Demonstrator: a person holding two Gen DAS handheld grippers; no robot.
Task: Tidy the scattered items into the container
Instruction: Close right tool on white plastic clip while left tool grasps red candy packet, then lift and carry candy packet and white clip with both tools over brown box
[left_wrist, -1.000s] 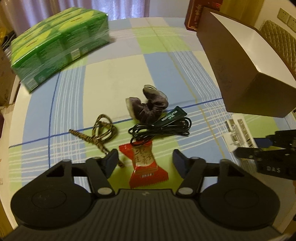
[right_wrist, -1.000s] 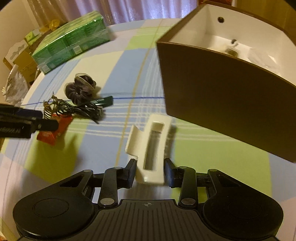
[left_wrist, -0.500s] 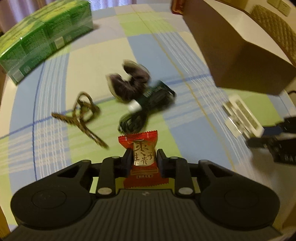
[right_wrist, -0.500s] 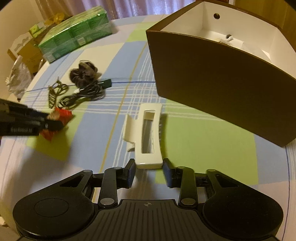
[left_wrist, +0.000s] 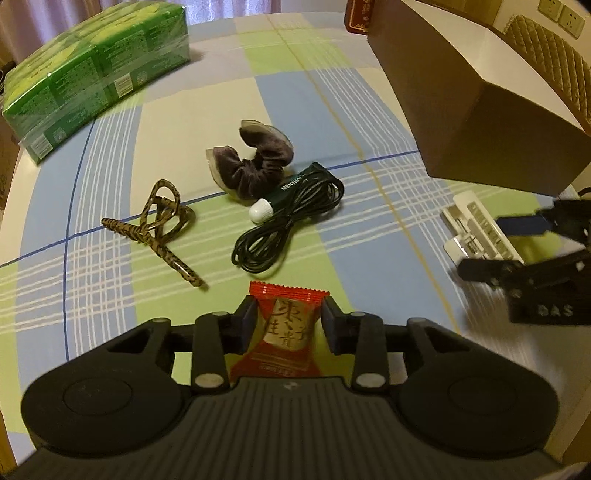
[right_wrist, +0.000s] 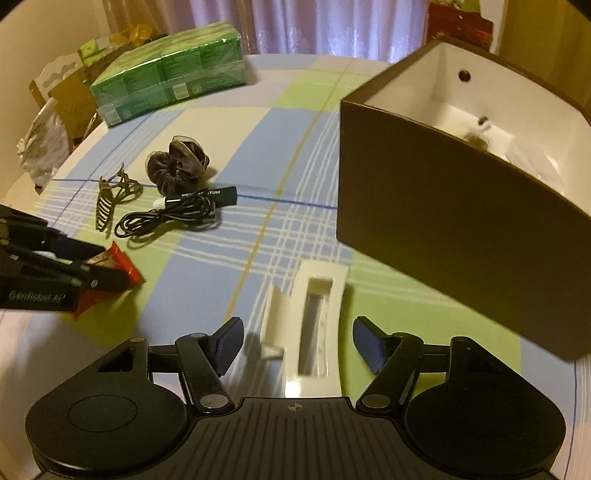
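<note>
A red snack packet (left_wrist: 288, 332) sits between the fingers of my left gripper (left_wrist: 289, 321), which is shut on it; in the right wrist view the packet (right_wrist: 125, 264) hangs just above the cloth. My right gripper (right_wrist: 298, 345) is open, its fingers wide on either side of a white hair clip (right_wrist: 314, 317) that lies on the table. The brown box (right_wrist: 443, 221) with a white inside stands just beyond the clip, with small items at its bottom. A dark scrunchie (left_wrist: 255, 162), a green tube (left_wrist: 295, 188), a black cable (left_wrist: 288, 225) and a leopard-print hair tie (left_wrist: 159, 218) lie ahead of the left gripper.
A green multipack of tissues (left_wrist: 92, 70) lies at the far left of the checked tablecloth (left_wrist: 332, 110). Bags and cartons (right_wrist: 55, 107) stand beyond the table's left edge. A red box (left_wrist: 358, 14) is behind the brown box.
My left gripper shut on the red packet and lifted it slightly. My right gripper's fingers, earlier close around the white clip, have spread wide apart.
</note>
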